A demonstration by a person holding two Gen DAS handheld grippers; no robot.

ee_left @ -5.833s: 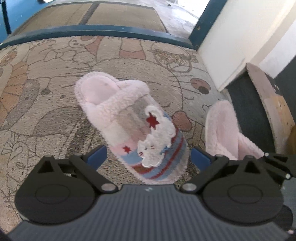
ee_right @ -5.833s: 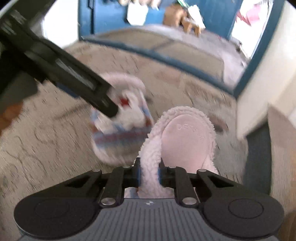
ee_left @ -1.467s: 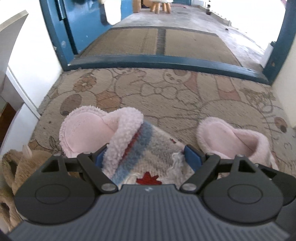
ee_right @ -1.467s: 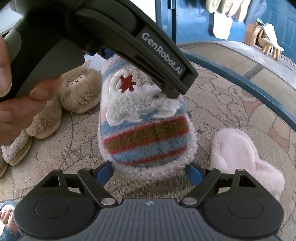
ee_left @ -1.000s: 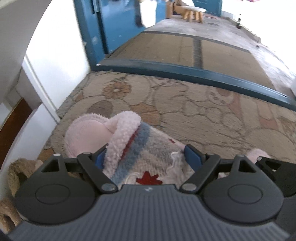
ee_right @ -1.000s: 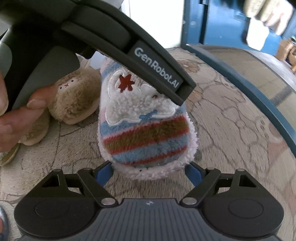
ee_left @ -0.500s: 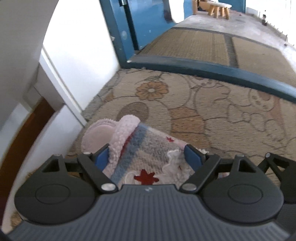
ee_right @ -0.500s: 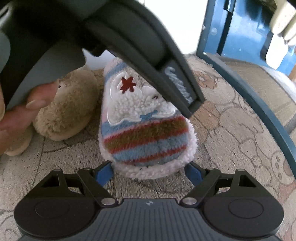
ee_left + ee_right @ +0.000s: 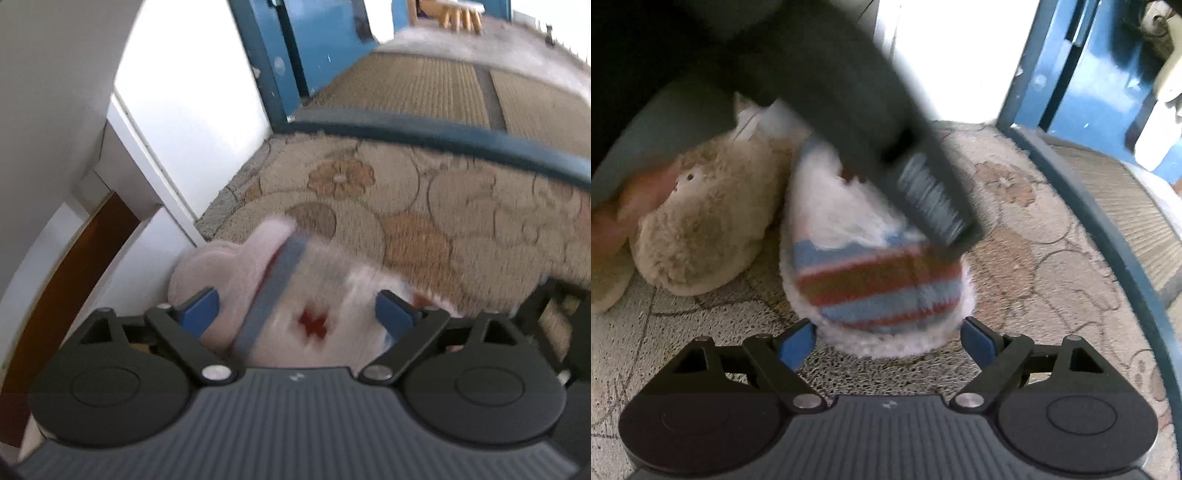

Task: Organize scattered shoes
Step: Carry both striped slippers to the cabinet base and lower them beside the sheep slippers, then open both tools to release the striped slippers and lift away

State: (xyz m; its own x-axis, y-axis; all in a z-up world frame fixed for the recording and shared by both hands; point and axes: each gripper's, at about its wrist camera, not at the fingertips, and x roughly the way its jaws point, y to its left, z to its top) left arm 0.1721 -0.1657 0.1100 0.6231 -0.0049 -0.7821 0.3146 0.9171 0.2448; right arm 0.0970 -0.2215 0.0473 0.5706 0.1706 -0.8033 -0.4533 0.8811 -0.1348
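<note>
A fluffy pink slipper (image 9: 295, 295) with blue and red stripes and a red star lies between the fingers of my left gripper (image 9: 297, 310), whose jaws are opening; its blue pads stand just off the slipper's sides. In the right wrist view the same slipper (image 9: 879, 288) rests toe-first on the patterned carpet (image 9: 1034, 266), with the left gripper's blurred black body (image 9: 871, 122) over its top. My right gripper (image 9: 886, 341) sits low at the toe. Its jaws are opening slightly, one pad on each side of the toe, without pressing.
A beige fluffy slipper (image 9: 701, 229) lies right beside the striped one, with a hand (image 9: 613, 221) at the left edge. A white wall and cabinet edge (image 9: 155, 177) stand close behind. A blue door threshold (image 9: 443, 133) crosses the far carpet edge.
Both views have swung toward the white wall and sunk a little. The striped slipper now sits beside the beige one, and the left pads have spread off its sides.
</note>
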